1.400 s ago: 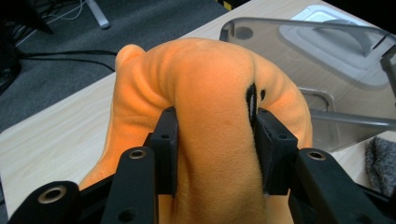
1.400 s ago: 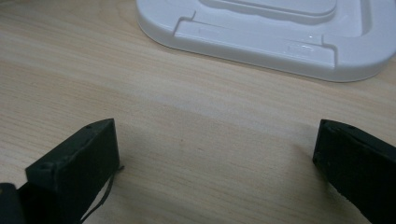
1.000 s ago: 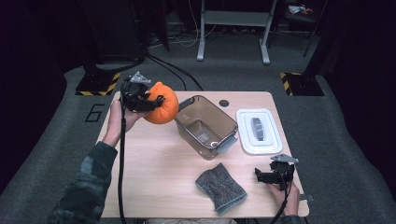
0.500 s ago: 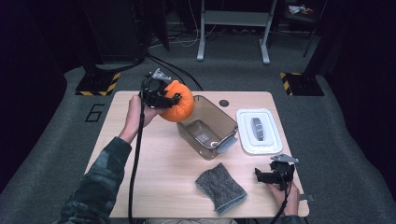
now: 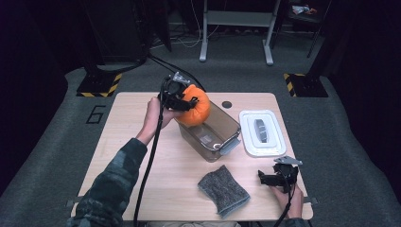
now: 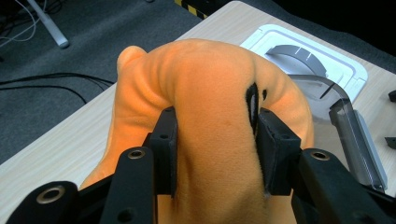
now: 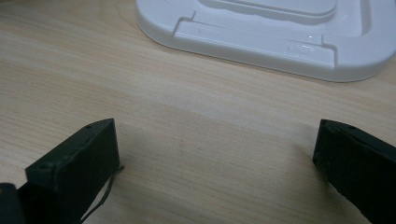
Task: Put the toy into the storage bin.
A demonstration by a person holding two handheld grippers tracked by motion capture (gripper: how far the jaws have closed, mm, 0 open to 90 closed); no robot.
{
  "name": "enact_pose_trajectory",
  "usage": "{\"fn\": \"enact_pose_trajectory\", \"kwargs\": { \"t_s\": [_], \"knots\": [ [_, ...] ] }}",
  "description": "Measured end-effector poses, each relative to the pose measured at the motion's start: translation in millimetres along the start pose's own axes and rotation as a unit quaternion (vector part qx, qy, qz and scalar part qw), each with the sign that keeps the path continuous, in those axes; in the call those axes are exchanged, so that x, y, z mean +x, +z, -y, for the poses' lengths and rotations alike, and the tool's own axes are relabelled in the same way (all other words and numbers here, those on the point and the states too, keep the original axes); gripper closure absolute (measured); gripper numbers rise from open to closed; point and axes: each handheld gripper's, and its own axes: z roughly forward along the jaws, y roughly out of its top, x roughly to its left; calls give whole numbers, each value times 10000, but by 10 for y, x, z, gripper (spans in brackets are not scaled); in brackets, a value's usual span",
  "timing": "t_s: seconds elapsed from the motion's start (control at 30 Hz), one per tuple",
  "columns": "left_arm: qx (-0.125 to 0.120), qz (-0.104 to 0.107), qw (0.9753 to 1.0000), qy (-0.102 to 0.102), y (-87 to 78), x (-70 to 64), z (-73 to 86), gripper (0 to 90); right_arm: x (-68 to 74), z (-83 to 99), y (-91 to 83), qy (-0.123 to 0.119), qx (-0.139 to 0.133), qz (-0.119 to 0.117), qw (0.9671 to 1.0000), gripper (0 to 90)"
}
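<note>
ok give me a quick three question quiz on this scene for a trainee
1. True or false: the left gripper is shut on the orange plush pumpkin.
2. Where is the pumpkin? A) on the grey cloth B) above the near-left end of the clear plastic bin C) on the white lid
3. Fill in: the right gripper hangs ____, with bare table between its jaws.

Key
1. True: in the left gripper view both jaws press into the plush.
2. B
3. open
</note>
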Motion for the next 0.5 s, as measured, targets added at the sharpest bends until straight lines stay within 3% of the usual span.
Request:
{"fn": "enact_pose_trajectory", "kwargs": {
  "t_s": [0.5],
  "knots": [
    [73, 220, 9997, -83, 269, -121, 43, 564, -2, 1, 1, -13, -5, 1, 10000, 0]
  ]
}}
